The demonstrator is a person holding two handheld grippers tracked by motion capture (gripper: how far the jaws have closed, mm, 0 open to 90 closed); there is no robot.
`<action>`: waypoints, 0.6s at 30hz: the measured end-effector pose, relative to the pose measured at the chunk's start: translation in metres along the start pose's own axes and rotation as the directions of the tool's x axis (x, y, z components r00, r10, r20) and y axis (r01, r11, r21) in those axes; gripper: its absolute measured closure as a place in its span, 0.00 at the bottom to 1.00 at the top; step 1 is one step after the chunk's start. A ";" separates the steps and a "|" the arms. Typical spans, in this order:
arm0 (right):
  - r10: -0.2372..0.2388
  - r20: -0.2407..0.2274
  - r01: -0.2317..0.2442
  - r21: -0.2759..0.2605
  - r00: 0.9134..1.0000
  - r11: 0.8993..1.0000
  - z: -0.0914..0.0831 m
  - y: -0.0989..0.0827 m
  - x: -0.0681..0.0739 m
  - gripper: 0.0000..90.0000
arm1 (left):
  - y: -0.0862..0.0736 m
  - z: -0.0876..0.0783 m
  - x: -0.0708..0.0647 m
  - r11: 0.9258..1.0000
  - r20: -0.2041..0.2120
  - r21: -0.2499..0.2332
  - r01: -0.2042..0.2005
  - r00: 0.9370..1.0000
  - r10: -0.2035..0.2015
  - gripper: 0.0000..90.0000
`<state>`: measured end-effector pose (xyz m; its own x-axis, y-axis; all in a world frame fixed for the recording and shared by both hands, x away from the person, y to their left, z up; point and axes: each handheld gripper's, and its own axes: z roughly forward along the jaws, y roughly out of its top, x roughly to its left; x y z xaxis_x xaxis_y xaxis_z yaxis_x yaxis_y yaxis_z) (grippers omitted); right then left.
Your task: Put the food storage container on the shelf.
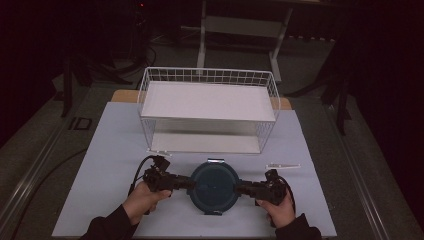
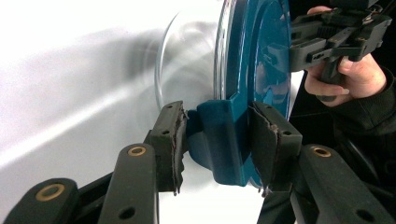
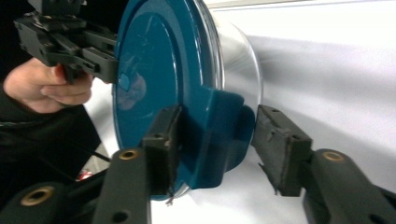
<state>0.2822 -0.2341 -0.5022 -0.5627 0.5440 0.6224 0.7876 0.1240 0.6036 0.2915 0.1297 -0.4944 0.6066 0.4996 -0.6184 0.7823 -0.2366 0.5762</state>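
Left gripper view: left hand-held gripper point(image 2: 217, 135) pinching 1 teal latch tab point(image 2: 219, 140) of round container point(image 1: 215, 186). Right hand-held gripper point(image 3: 212, 140) spread around opposite tab point(image 3: 219, 130), 1 pad touching, other apart. Container between both on counter point(image 1: 115, 145), grippers at 9 and 3 o'clock. No readable writing.

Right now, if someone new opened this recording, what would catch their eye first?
The round container with the blue lid near the front of the table, with the left tongs and right tongs meeting it from opposite sides. In the gripper views, each pair straddles a blue clip: the left clip looks pinched, the right clip loosely bracketed. Behind stands a white wire basket.
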 end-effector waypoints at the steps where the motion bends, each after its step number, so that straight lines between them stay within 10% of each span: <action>1: 0.015 -0.013 -0.015 0.004 1.000 1.000 0.000 0.000 -0.001 0.59 | 0.000 0.000 0.000 1.000 -0.002 -0.002 -0.003 1.000 0.003 0.64; 18: 0.021 -0.037 -0.021 0.004 0.999 1.000 -0.001 -0.005 0.003 0.62 | -0.008 -0.001 -0.008 0.999 -0.030 -0.036 -0.003 1.000 0.002 0.64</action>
<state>0.2765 -0.2340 -0.5023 -0.5551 0.5153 0.6529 0.8000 0.1162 0.5886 0.2798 0.1288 -0.4937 0.6036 0.5242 -0.6007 0.7748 -0.2078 0.5971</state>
